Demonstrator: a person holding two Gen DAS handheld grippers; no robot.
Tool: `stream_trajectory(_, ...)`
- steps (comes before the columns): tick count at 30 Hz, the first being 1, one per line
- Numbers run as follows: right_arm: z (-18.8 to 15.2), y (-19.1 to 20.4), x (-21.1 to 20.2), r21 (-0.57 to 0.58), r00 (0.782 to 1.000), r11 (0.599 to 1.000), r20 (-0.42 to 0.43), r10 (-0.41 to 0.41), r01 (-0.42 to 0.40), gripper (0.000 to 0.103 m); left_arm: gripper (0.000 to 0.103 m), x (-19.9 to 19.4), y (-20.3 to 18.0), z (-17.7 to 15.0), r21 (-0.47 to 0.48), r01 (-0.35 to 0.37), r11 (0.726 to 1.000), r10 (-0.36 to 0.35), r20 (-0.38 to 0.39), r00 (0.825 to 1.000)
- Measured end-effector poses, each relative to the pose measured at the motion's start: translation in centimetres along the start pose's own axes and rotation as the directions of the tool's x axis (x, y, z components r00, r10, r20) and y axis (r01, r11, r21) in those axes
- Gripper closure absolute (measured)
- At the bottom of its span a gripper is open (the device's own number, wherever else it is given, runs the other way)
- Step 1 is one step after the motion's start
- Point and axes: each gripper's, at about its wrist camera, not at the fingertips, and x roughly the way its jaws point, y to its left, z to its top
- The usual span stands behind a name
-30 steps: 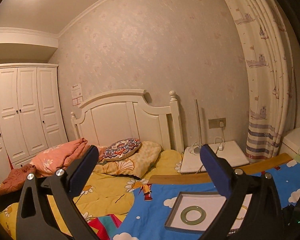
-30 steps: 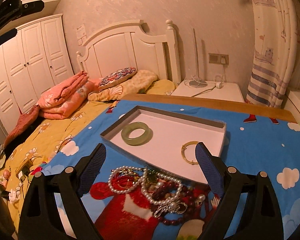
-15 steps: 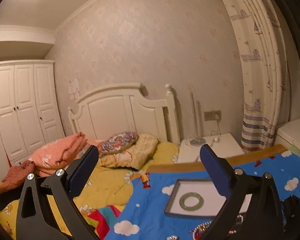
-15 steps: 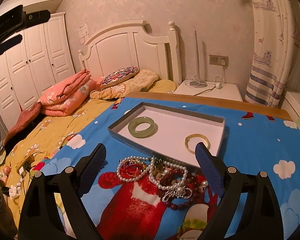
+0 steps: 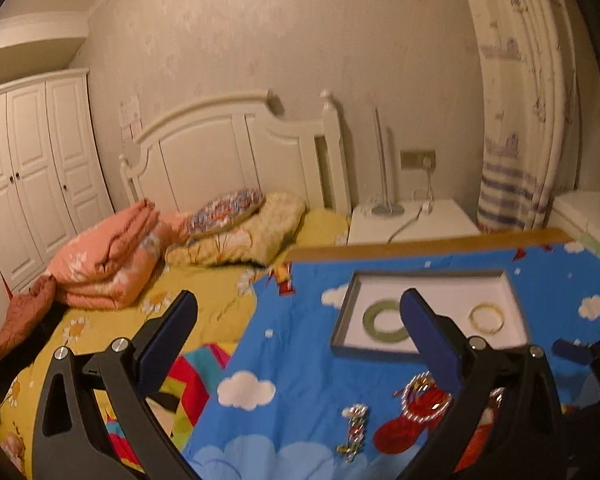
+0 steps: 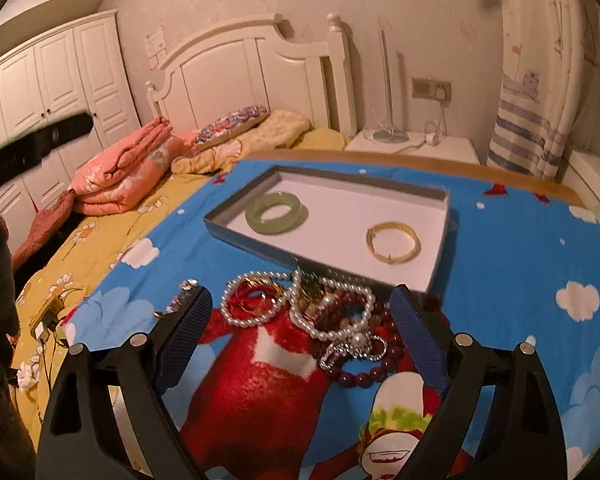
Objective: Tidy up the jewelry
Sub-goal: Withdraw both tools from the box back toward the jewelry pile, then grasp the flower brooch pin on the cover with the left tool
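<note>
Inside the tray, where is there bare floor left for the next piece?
The tray floor is bare between the green bangle and gold bangle, and along the far wall behind both. The near edge is crowded: the tangled jewelry pile lies right against it, between the right tongs, which are open.

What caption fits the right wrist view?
Open right gripper above tangled jewelry pile; tray holds green bangle and gold bangle.

Both wrist cameras look forward along their fingers toward the headboard (image 5: 236, 148), sharing the tray (image 6: 438, 260).
</note>
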Motion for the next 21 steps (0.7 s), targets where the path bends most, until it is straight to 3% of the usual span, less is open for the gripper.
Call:
stream_trajectory(10, -1.2, -2.4, 3.2, 0.051, 0.996, 0.998, -0.080, -0.039, 0.043, 0.016, 0.003, 6.8, 1.1, -5.5, -0.033, 0.031, 0.999, -0.037, -0.173, 0.984)
stream_trajectory(14, -1.8, -4.0, 3.8, 0.076, 0.992, 0.995, -0.109, -0.056, 0.064, 0.016, 0.003, 8.8, 2.0, -9.0, -0.095, 0.103, 0.990, -0.124, -0.255, 0.959)
stream_trajectory(17, -2.5, -4.7, 3.8, 0.075, 0.991, 0.995, -0.120, -0.057, 0.066, 0.016, 0.003, 9.4, 2.6, -11.8, -0.143, 0.202, 0.969, -0.236, -0.284, 0.929)
stream_trajectory(21, -2.8, -5.1, 3.2, 0.085, 0.995, 0.996, -0.094, -0.028, 0.036, 0.016, 0.004, 9.9, 1.8, -14.2, -0.103, 0.270, 0.957, -0.289, -0.335, 0.897)
